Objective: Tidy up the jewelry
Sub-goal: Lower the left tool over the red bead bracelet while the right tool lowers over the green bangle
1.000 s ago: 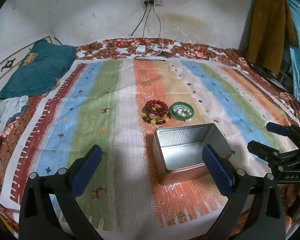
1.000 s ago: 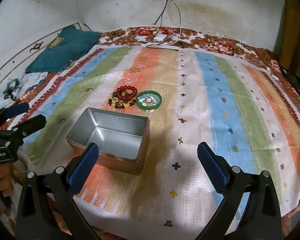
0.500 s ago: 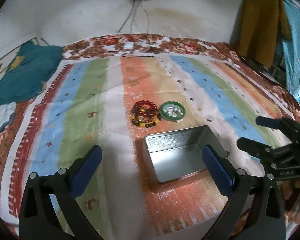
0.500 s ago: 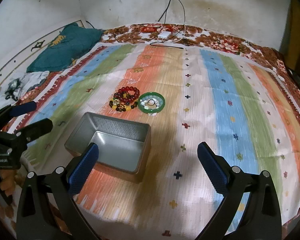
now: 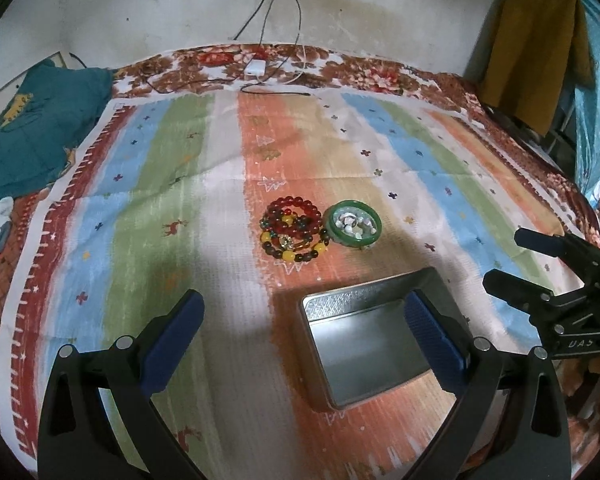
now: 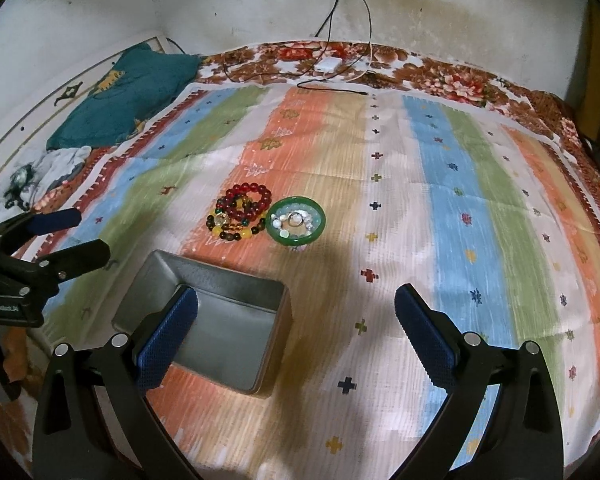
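Observation:
An open, empty metal tin (image 5: 360, 344) sits on the striped cloth, also in the right wrist view (image 6: 216, 320). Behind it lies a heap of red, amber and dark bead bracelets (image 5: 294, 233) (image 6: 240, 213). Beside the heap a green bangle (image 5: 353, 224) (image 6: 297, 220) rings some small pale pieces. My left gripper (image 5: 300, 344) is open and empty, its right finger over the tin. My right gripper (image 6: 296, 340) is open and empty, its left finger over the tin. Each gripper shows at the edge of the other's view (image 5: 540, 264) (image 6: 64, 236).
The striped cloth (image 5: 140, 208) covers a floral bedspread against a white wall. A teal cushion (image 6: 120, 92) lies at the far left. A white charger with cables (image 5: 256, 67) lies at the back. Clothes (image 5: 532, 40) hang at the right.
Both grippers have moved forward over the bed, so the tin now sits lower in both views and the bracelets look nearer. Both stay open and empty.

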{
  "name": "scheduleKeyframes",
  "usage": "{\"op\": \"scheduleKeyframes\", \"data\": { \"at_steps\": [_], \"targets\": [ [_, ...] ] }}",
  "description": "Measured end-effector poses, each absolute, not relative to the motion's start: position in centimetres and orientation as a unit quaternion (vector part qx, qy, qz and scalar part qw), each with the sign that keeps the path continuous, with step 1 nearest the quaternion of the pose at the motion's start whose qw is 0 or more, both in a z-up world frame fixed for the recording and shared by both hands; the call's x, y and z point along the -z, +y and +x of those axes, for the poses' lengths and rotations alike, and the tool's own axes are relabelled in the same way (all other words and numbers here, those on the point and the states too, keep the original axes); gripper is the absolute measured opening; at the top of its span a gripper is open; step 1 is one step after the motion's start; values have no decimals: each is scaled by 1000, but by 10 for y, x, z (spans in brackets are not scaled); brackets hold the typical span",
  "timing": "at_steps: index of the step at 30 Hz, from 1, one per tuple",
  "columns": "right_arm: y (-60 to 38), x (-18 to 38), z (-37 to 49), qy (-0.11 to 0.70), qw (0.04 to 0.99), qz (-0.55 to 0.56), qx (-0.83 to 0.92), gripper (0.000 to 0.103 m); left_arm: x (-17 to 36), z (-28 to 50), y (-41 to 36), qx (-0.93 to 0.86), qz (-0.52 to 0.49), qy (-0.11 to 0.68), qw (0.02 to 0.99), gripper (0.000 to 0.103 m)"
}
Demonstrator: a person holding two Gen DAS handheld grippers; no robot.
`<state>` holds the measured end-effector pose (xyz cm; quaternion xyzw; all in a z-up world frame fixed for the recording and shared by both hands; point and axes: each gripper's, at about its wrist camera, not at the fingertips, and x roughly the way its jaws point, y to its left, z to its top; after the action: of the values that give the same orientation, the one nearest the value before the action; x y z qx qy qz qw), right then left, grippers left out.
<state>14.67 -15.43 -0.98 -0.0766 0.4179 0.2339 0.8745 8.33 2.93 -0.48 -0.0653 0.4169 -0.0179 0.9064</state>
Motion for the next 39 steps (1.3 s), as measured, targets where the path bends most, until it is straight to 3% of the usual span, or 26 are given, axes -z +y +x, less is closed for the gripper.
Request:
{"op": "scheduleKeyframes", "data": {
  "at_steps": [39],
  "targets": [
    [-136, 37, 239, 475, 852, -67, -210, 101, 39, 195, 57, 0, -75, 465, 882, 97]
  ]
}}
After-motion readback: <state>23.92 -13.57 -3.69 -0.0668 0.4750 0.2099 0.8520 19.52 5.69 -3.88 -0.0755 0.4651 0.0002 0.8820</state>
